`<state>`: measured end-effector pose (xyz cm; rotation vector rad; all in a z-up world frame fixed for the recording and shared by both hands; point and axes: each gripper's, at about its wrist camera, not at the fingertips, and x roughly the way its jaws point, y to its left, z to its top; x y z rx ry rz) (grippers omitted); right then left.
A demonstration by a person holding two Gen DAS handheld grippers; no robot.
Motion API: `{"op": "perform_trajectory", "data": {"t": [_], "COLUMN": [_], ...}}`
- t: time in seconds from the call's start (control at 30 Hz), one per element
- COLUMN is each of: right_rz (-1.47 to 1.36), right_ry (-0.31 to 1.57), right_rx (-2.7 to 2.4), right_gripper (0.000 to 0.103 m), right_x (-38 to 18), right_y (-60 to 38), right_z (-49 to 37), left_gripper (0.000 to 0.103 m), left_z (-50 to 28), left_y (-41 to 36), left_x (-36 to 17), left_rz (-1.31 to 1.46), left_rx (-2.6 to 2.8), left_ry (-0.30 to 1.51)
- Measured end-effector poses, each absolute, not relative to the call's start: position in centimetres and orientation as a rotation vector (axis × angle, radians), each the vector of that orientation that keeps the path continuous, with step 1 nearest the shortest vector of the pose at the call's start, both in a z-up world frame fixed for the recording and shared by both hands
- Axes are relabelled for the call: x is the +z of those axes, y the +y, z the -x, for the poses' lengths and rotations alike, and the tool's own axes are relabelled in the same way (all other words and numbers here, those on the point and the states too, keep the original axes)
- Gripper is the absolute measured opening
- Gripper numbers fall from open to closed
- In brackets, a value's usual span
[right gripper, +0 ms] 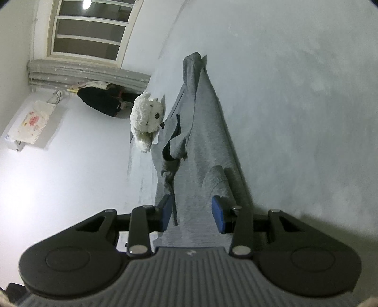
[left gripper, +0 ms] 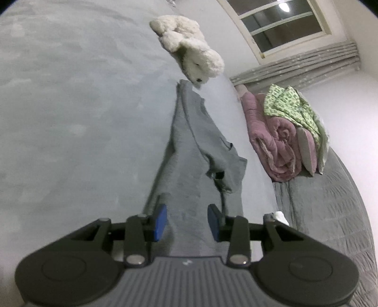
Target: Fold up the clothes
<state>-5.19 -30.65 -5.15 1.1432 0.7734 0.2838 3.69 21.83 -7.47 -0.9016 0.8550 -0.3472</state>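
Grey knit fabric, a pair of sweatpants [left gripper: 189, 146], lies stretched lengthwise across a pale grey bed surface [left gripper: 70, 118]. In the left wrist view, the garment runs from between the fingers away toward a white plush toy [left gripper: 189, 47], whose head lies just beside the far end of the garment. A pocket opening and a loose fold sit on the right side of the cloth.

Left gripper [left gripper: 186, 222]: jaws stand apart, blue pads clear of the fabric on both sides; the cloth passes between them unclamped. State: released.

Right gripper [right gripper: 193, 212]: jaws likewise apart, with the sweatpants [right gripper: 203, 141] and a dangling drawstring [right gripper: 173, 200] between the pads, not pinched. State: released.

Beyond the bed edge, the left view shows a rolled pink quilt [left gripper: 271, 137] with a green patterned cloth [left gripper: 290, 104] on top. A window [left gripper: 283, 21] occupies the far wall.
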Motion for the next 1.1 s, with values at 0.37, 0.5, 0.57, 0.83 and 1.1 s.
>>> {"op": "perform_trajectory", "data": {"t": [0.37,0.5,0.57,0.83,1.1], "right_rz": [-1.024,-0.957,-0.930,-0.868,-0.730], "right_ry": [0.759,0.761,0.764,0.752,0.772], "right_rx": [0.219,0.201,0.189,0.186,0.176], "right_gripper": [0.042,0.042,0.042,0.042,0.039], "right_x": [-4.9,-4.9,-5.0,-4.8,-4.8], "right_y": [-30.4,-30.2,-30.2,-29.9,-28.3], "right_z": [5.1,4.8,4.7,4.4,4.2], "left_gripper": [0.037,0.037,0.037,0.037,0.030], "left_z": [-3.9,-4.2,-4.3,-4.3,-3.9], "left_y": [21.3,20.9,20.9,20.1,17.6], "left_x": [-7.4,-7.4,-7.4,-7.1,-6.5], "left_rz": [0.838,0.810,0.807,0.727,0.527], "left_rx": [-0.349,-0.337,-0.322,-0.307,-0.310], "left_ry": [0.861,0.855,0.853,0.846,0.827]}}
